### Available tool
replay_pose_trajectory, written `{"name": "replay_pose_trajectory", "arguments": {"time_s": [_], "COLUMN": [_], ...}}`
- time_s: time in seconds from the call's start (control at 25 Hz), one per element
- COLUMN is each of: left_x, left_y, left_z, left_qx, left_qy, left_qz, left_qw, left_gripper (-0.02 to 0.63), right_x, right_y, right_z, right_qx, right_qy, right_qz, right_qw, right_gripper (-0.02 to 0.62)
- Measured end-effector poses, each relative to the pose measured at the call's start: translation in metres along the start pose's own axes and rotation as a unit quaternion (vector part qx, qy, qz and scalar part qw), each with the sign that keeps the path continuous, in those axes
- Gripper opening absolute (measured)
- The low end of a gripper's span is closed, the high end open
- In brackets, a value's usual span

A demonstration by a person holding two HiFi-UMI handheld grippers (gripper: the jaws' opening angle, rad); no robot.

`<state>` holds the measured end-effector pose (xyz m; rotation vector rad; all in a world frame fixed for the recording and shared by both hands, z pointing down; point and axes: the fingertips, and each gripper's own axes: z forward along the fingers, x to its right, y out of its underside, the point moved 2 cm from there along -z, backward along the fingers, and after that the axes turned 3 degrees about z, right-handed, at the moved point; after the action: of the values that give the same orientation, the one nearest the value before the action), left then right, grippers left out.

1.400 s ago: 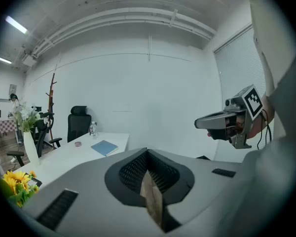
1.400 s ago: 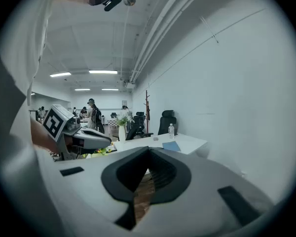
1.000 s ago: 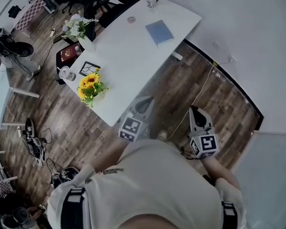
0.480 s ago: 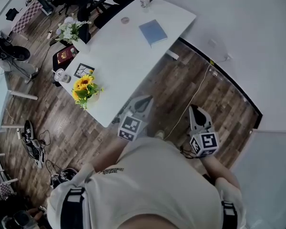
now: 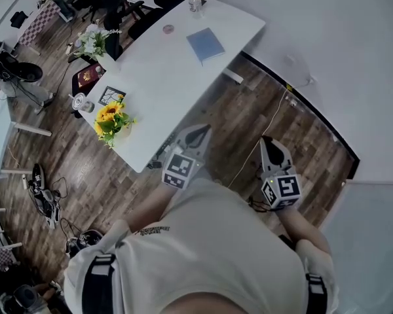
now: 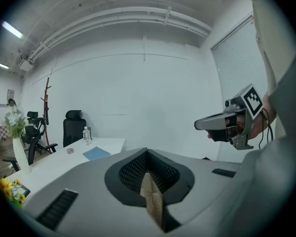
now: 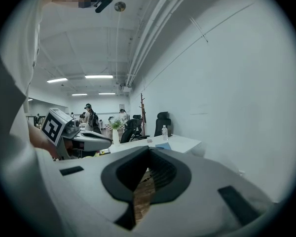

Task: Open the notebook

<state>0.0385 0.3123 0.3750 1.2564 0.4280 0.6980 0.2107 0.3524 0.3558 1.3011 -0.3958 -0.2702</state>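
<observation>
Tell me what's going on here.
A person stands near one end of a long white table, a tool in each hand. The left tool and right tool are both shut and empty, over the wooden floor. The thin blue notebook lies closed near the table's far end, untouched.

Bright, even light from ceiling strip lights (image 7: 98, 76); shadows soft. Strong fisheye warp, black vignette round both gripper views. Head view slightly washed out, corners dark. Near foreground soft.
</observation>
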Motion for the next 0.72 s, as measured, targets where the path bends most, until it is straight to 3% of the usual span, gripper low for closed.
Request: {"name": "replay_pose_trajectory", "arguments": {"time_s": [0.48,0.72], "left_x": [-0.019,-0.033], "left_y": [-0.005,-0.006], "left_z": [0.012,0.033], "left_qx": [0.011,0.037], "left_qy": [-0.026,-0.017], "left_qz": [0.005,0.005], "left_qw": [0.9996,0.9992], "left_gripper": [0.012,0.012], "right_x": [0.018,0.031], "right_y": [-0.005,-0.001], "right_z": [0.021,0.043], "right_qx": [0.000,-0.006], "right_qy": [-0.007,-0.011], "right_qz": [-0.010,-0.013], "right_qw": [1.000,1.000], "right_gripper": [0.002,0.002]}}
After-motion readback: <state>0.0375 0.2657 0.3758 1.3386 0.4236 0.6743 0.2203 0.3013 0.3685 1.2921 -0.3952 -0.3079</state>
